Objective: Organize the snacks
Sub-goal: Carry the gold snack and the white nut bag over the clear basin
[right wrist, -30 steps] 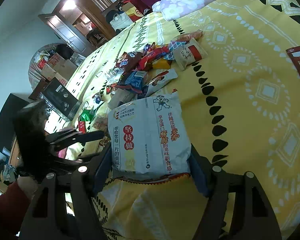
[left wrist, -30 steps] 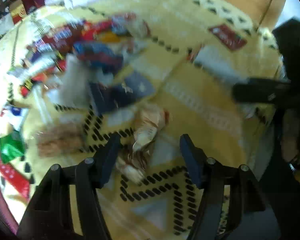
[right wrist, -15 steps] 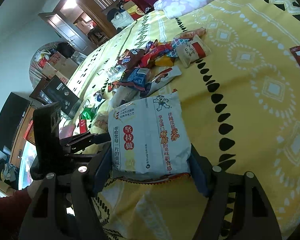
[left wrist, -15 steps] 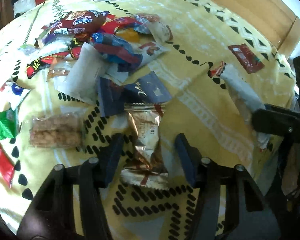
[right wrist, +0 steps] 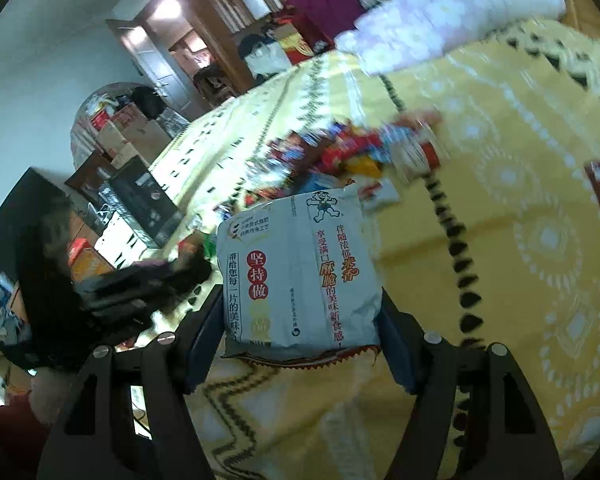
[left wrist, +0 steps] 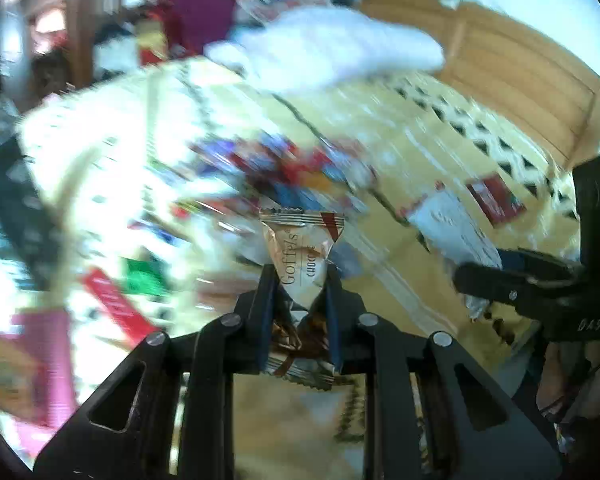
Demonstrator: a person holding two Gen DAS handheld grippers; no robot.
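Note:
My left gripper [left wrist: 300,280] is shut on a gold-and-bronze chocolate wafer packet [left wrist: 300,248], which stands up between the pads above the bed. My right gripper [right wrist: 300,300] is shut on a large grey-white rice cracker bag [right wrist: 296,272] with red and black print, held off the yellow bedspread [right wrist: 520,208]. A heap of mixed snack packets [right wrist: 356,152] lies further back on the bed; the same heap of snacks [left wrist: 292,168] is blurred in the left wrist view. The right gripper with its bag [left wrist: 452,224] shows at the right edge of the left wrist view.
A red packet [left wrist: 496,196] lies alone near the wooden headboard [left wrist: 520,72]. White pillows [right wrist: 452,4] sit at the head of the bed. Green and red packets [left wrist: 140,276] lie at the bed's left side. Boxes and a dark appliance [right wrist: 140,200] stand beside the bed.
My left gripper closed on the chocolate wafer packet and lifted it off the bedspread, tilting upward. My right gripper rose slightly, still holding the cracker bag.

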